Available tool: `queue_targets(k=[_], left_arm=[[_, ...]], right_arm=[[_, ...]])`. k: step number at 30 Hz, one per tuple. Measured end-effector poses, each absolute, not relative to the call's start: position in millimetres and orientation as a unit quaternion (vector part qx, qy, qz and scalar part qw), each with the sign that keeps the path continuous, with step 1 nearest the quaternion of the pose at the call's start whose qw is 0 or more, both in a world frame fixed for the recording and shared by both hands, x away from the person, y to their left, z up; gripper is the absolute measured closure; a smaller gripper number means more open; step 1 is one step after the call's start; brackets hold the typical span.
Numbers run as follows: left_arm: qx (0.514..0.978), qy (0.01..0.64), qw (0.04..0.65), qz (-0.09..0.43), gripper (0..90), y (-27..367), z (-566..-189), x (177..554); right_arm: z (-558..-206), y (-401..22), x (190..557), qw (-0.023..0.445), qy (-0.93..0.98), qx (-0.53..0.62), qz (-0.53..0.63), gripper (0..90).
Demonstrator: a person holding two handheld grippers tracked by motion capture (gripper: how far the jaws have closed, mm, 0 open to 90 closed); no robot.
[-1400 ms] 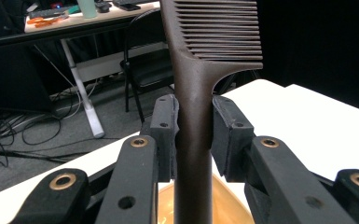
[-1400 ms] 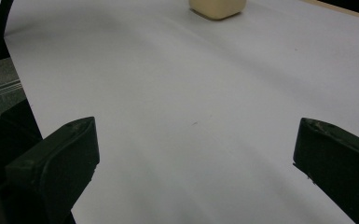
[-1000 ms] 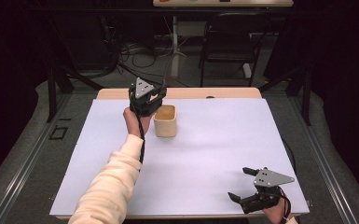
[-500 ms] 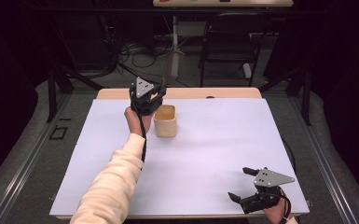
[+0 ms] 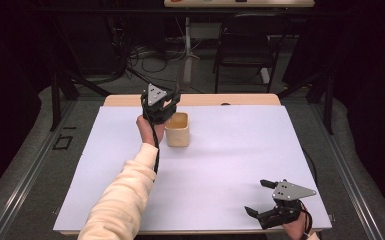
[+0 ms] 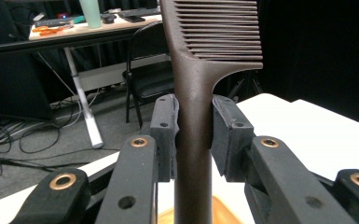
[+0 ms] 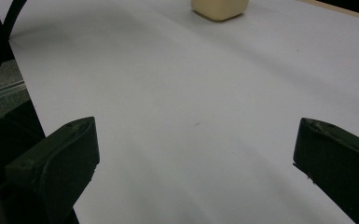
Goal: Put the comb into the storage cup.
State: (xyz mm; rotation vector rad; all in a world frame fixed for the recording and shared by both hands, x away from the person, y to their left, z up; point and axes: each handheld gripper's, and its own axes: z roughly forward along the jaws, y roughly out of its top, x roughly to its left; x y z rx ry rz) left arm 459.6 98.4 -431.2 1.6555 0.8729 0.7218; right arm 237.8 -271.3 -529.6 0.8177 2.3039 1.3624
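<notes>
Comb handle pinched in left gripper [image 5: 165,111], high view: that gripper hangs at the far-left part of the surface [image 5: 230,165], right over the near-left rim of the beige cup [image 5: 177,130]. Cup sits just below and slightly right of it, upright, open top. Comb itself too small to make out from up here. Right gripper [image 5: 261,197] rests at the near-right corner, jaws spread, nothing between them, well apart from the cup. Left hand is clearly the nearer one.

Left gripper view: both pads pressed onto the dark brown comb [image 6: 193,93], long axis running straight up along the jaws, teeth at the top and pointing right. Handle end drops below the pads toward an orange-tan patch [image 6: 205,214], probably the cup's inside; cannot tell if the tip touches it. Any other contents hidden.

Right gripper view: jaws wide apart over bare white surface [image 7: 177,116]. Cup [image 7: 219,8] far ahead, slightly right of centre, only its base visible.
</notes>
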Motion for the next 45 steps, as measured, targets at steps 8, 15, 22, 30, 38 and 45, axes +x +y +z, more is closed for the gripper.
queue_targets(k=[8,15,22,30,38,45], left_arm=[[0.688,0.371,0.551,0.292,71.9,98.0,-437.6,463.4],[0.686,0.374,0.558,0.279,71.9,97.8,-443.0,465.9],[0.685,0.373,0.560,0.278,71.8,97.6,-447.5,467.1],[0.684,0.376,0.562,0.274,71.9,101.3,-459.6,469.4],[0.682,0.378,0.565,0.268,71.9,103.5,-462.5,469.6],[0.689,0.376,0.558,0.269,71.8,103.6,-469.0,468.5]], right_arm=[[-529.7,-271.4,237.8,0.170,0.811,0.288,0.479,0.0],[-529.8,-271.4,237.7,0.170,0.811,0.289,0.479,0.0],[-529.8,-271.6,237.6,0.170,0.811,0.289,0.479,0.0],[-529.8,-271.3,237.5,0.169,0.812,0.289,0.479,0.0],[-529.8,-271.3,237.5,0.169,0.811,0.290,0.479,0.0],[-529.8,-271.3,237.4,0.169,0.811,0.289,0.479,0.0]])
